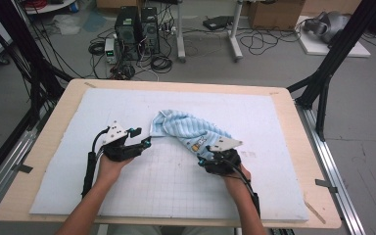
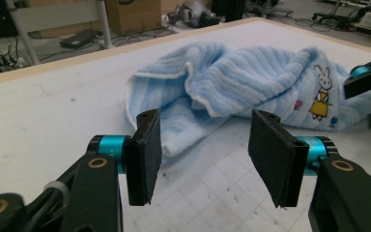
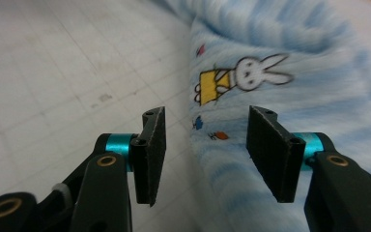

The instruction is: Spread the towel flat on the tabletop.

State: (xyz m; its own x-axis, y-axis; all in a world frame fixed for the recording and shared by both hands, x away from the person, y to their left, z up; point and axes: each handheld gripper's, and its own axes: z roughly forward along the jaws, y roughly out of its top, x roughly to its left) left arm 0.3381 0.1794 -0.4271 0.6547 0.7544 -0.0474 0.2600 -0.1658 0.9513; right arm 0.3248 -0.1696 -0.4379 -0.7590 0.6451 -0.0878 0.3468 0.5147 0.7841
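Left hand-held gripper (image 2: 202,157) open, crumpled blue towel (image 2: 251,82)

tabletop (image 1: 49,142): light wood board, rounded corners, bare wood showing as a border on all sides.
mat (image 1: 254,115): white foam sheet, lies flat on the tabletop and covers most of it; faint grid lines on the near half, some scuffs and grey smudges.
towel (image 1: 188,129): light blue striped terry cloth, white edging, lies crumpled on the mat near its centre, bunched in folds rather than spread.
towel print (image 2: 320,94): cartoon rabbit in a yellow dress, small coloured motifs beside it, at the end toward the person's right.
tape marks (image 1: 315,211): short strips on the wood edge.
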